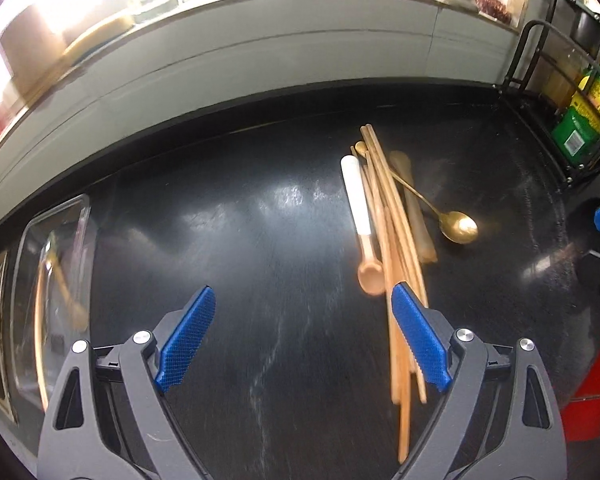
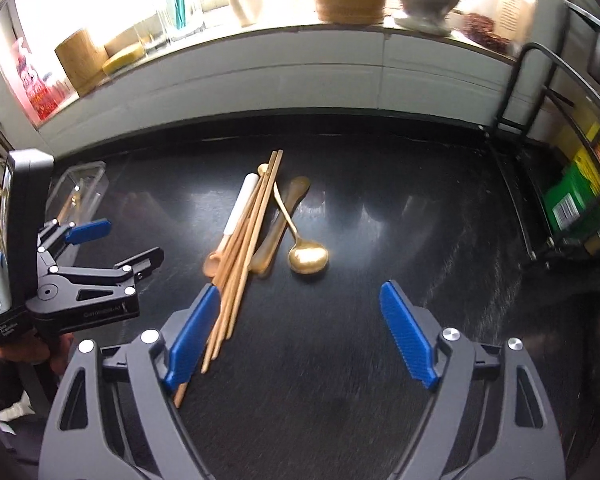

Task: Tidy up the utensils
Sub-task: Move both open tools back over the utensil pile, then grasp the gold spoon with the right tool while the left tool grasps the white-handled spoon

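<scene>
Chopsticks, spoons and a white-handled scoop are lying bundled on a black counter. Left gripper and right gripper are both hovering wide open, holding nothing.

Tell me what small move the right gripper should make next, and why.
Probably ease the open right gripper forward-left to straddle the gold spoon: it lies at the pile's right edge, clear of the chopsticks, and the clear container waits at left.

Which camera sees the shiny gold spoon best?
The right wrist camera. The gold spoon lies near the middle, its bowl and most of its handle showing. In the left wrist view, the gold spoon sits off to the right, its handle partly behind chopsticks.
</scene>
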`<move>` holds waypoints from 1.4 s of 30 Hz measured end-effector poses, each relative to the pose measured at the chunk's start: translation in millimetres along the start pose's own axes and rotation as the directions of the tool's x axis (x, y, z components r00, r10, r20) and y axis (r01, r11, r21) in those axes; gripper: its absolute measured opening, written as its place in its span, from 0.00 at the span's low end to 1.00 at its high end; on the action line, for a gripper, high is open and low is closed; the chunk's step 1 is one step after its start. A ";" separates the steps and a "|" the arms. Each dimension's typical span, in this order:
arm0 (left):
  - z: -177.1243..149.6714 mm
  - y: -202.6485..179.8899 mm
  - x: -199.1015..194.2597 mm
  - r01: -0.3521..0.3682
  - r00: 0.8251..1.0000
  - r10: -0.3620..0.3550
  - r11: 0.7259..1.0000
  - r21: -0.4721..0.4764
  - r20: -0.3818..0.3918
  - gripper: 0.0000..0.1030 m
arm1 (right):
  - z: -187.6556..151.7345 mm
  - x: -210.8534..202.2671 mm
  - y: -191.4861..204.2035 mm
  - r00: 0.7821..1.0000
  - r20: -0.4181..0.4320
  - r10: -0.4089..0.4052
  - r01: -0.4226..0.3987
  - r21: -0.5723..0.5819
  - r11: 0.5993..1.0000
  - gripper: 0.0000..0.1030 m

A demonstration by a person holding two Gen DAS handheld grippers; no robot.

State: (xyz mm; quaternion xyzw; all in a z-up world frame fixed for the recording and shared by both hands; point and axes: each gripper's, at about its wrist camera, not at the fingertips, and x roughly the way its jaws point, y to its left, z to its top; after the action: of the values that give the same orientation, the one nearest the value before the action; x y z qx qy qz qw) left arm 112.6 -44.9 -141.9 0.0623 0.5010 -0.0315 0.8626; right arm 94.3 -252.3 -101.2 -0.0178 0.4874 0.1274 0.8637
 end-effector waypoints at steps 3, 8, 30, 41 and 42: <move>9.6 2.5 23.6 0.017 1.000 -0.017 1.000 0.009 -0.009 0.85 | 14.3 29.2 -0.2 1.000 -0.021 -0.004 0.003 -0.053 0.999 0.71; 27.1 1.1 67.5 0.051 0.998 -0.049 0.998 0.030 -0.040 0.82 | 34.7 72.2 -3.2 0.998 -0.057 -0.008 0.002 -0.106 0.994 0.70; 39.1 -31.5 109.9 0.115 0.993 -0.119 0.979 0.168 0.011 0.46 | 48.9 164.2 -5.8 0.988 -0.142 0.064 -0.106 -0.315 0.943 0.48; 41.9 -38.6 103.6 0.138 0.990 -0.135 0.981 0.135 -0.029 0.13 | 48.5 152.3 3.1 0.978 -0.167 0.123 -0.157 -0.208 0.965 0.05; 44.6 -34.7 101.5 0.136 0.991 -0.133 0.983 0.125 -0.032 0.13 | 49.1 148.2 0.2 0.979 -0.163 0.125 -0.156 -0.190 0.969 0.05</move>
State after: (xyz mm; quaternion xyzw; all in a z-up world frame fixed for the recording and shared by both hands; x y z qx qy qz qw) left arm 197.3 -84.7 -210.9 0.0835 0.5112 -0.1211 0.8468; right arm 208.3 -214.4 -200.9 -0.0800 0.5355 0.2354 0.8072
